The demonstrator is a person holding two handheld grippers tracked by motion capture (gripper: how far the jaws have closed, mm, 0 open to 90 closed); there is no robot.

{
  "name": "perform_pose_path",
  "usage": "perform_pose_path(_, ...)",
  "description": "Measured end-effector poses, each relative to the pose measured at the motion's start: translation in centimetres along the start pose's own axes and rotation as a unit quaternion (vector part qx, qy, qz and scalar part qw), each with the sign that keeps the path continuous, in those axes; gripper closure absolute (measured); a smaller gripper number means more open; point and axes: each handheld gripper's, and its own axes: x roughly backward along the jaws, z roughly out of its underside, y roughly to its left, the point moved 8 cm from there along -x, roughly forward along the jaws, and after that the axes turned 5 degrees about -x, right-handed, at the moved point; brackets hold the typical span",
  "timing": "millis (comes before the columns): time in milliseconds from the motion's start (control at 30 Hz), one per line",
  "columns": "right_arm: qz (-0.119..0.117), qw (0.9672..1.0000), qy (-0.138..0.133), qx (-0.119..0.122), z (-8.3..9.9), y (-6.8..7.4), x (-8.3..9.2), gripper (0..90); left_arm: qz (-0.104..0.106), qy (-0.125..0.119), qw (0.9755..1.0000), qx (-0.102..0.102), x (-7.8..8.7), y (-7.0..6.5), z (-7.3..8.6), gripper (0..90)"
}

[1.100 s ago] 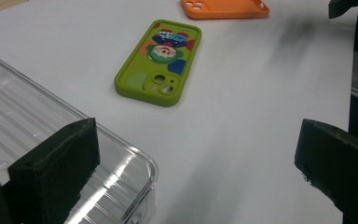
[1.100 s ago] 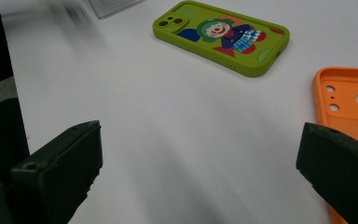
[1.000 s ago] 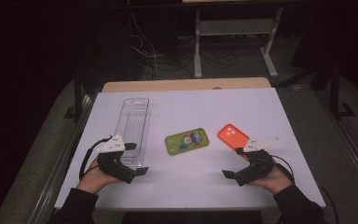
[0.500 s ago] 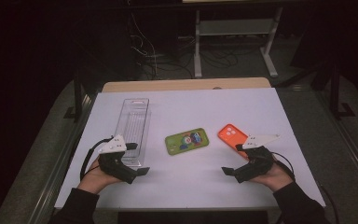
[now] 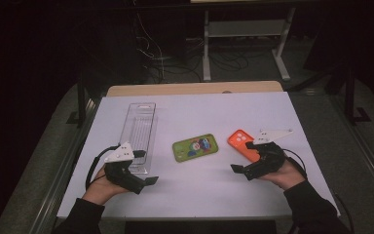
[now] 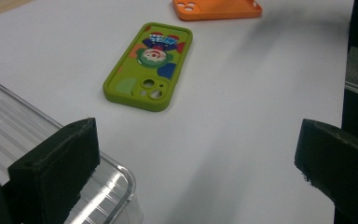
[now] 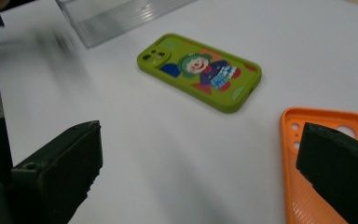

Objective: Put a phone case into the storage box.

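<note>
— Table (image 5: 199,105) first: where does it sit, and what does it carry?

— White top, filling the middle of the high view. The clear plastic tray (image 5: 139,134) is the biggest thing on it, lying lengthwise at about ten o'clock from the table's centre, with nothing in it as far as the frames show.

— And the phone cases?

— The green phone case (image 5: 195,147) lies near the centre, printed side up, showing a clown figure, camera cut-outs toward the tray. The orange phone case (image 5: 242,143) lies at three o'clock from the green one, apart from it, hollow side up.

— Where are the grippers?

— The left gripper (image 5: 143,181) rests at seven o'clock from the centre, just beside the tray's near end, its jaws spread wide and holding nothing. In the left gripper view one jaw overlaps the tray's rounded corner; whether it touches cannot be told. The green case lies ahead of it at twelve o'clock.

— The right one?

— The right gripper (image 5: 238,170) sits at four o'clock from the centre, beside the orange case's near end. Its jaws are also parted and empty; one overlaps the orange case's edge, contact unclear.
</note>
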Motion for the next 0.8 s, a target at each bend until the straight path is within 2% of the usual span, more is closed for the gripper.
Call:
perform_pose_path(233, 0.001, 0.9999, -0.011, -0.002, -1.5, -0.6, 0.1, 0.0, -0.001, -0.004, 1.0000, 0.009, 0.3, 0.3, 0.1, 0.0)
perform_pose_path(467, 0.007, 1.0000, -0.004, 0.000, -2.2, -1.1, 0.1, 0.0, 0.001, -0.014, 0.9996, 0.023, 0.5, 0.5, 0.2, 0.0)
perform_pose_path(800, 0.013, 0.9999, 0.008, -0.005, -2.9, -2.3, -0.1, 0.0, 0.003, -0.008, 0.9998, 0.019, 0.5, 0.4, 0.3, 0.0)
